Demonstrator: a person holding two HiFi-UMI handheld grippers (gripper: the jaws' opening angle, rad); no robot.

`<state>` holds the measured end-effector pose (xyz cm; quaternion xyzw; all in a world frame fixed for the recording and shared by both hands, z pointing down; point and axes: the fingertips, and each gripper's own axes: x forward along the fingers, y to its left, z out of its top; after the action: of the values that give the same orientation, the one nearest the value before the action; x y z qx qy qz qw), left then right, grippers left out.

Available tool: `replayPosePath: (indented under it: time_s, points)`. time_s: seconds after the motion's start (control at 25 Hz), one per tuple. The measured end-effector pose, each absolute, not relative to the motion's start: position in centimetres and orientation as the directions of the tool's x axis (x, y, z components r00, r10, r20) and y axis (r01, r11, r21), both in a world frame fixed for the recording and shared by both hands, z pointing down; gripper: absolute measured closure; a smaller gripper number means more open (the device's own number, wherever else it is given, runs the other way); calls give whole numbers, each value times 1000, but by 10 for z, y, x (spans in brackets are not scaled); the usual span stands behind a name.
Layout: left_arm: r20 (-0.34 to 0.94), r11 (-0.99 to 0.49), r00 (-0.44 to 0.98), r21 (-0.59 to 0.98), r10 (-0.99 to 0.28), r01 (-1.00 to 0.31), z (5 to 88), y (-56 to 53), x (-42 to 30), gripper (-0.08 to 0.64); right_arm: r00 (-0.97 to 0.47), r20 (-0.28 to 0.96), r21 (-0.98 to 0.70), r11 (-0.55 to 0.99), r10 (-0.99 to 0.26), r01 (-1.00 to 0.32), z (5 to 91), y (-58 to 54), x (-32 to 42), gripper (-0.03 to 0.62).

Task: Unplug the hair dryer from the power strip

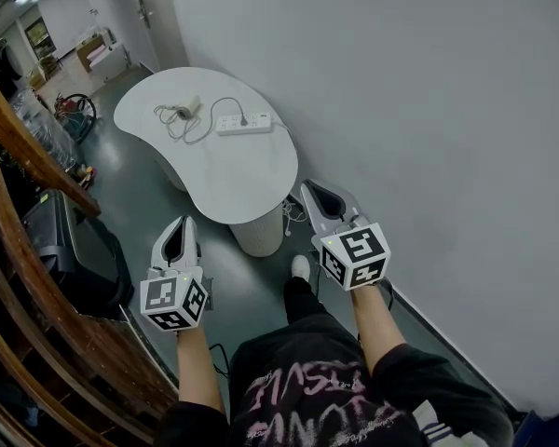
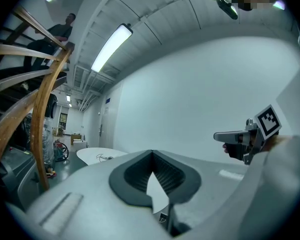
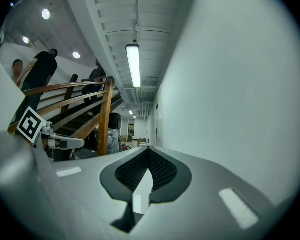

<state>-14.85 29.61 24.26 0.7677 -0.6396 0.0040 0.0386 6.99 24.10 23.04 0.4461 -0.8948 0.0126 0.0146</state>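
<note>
Clenched and empty, the left tongs (image 1: 188, 222) and the right tongs (image 1: 309, 189) are held level in front of the person. In each gripper view the jaw tips meet with nothing between them.

One hair dryer (image 1: 188, 109) lies on the far part of the bench (image 1: 247, 180), well ahead of both tongs. Just to its right is one power strip (image 1: 244, 124), a white bar whose long axis runs across the head view, roughly square to the way the tongs point. One dark plug (image 1: 243, 119) shows in the strip, near its middle. The dryer's cord (image 1: 208, 127) loops loosely on the benchtop between dryer and plug. The strip's own cable leaves its right end and drops over the edge towards the wall (image 1: 429, 138).

In the head view the strip sits about midway between the two tongs. The right tongs reach a little further forward, so I judge them slightly nearer the plug. The left tongs are on the dryer's side and look better placed to steady the strip. Both are well apart from the bench, so the coming move is a walk forward before any reach.

Outward: one rounded white bench on a single pedestal, a grey floor (image 1: 149, 203), and a wooden stair railing (image 1: 37, 161) along the left.
</note>
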Motion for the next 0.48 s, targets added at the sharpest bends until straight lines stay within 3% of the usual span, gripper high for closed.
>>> replayPosePath:
  time_s: [0.48]
  points:
    - [87,-151,153,34,-984,-988,253,261,-164,560,-601,24,-32,601,-799,-799,243,195,57,583]
